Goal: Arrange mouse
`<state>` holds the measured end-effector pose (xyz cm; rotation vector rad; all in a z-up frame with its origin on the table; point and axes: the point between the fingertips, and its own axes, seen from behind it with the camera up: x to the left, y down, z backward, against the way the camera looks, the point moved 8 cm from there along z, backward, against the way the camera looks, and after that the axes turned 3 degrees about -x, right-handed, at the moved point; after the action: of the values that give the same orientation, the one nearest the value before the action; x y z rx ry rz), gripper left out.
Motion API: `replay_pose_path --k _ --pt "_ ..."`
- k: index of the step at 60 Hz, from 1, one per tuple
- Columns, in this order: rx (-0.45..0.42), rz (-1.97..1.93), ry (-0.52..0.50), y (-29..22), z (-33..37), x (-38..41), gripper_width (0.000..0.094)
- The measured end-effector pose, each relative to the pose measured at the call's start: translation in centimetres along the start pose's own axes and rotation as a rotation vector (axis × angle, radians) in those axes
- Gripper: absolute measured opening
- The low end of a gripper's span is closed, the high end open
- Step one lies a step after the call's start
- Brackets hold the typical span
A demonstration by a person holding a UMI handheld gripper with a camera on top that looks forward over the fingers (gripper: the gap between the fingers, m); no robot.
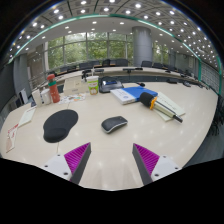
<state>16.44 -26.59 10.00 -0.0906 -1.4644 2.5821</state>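
Observation:
A dark grey computer mouse [114, 124] lies on the pale table [120, 150], just ahead of my fingers and a little left of the middle between them. A black oval mouse pad [60, 125] lies to the left of the mouse, apart from it. My gripper [112, 160] is open and empty, with its magenta pads [76, 155] spread wide above the bare tabletop, well short of the mouse.
Papers and a blue object [143, 97] lie beyond the mouse to the right. An orange bottle [53, 88] and small items stand at the far left. More papers lie along the table's left edge [12, 135]. Office desks and windows fill the background.

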Motion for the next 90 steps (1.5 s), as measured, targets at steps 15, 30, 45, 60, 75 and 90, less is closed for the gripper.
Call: replay_pose_path --k 15,30,45,60,75,90 --pt "0.068 0.025 -0.052 -1.1 -11.2 0.7 0.0853" --pt "0.105 0.07 -0.065 -3.0 -16.8 0.6 0.0853" --pt "0.1 0.121 -0.119 -4.7 -19.9 2.0 0.0824" --pt "0.096 0.149 -0.118 -5.1 -21.0 1.5 0.0451" --pt "0.121 0.159 -0.08 -5.4 -20.9 1.9 0.0318" --pt "0.021 0.113 -0.032 -11.4 -17.1 5.2 0.0318"
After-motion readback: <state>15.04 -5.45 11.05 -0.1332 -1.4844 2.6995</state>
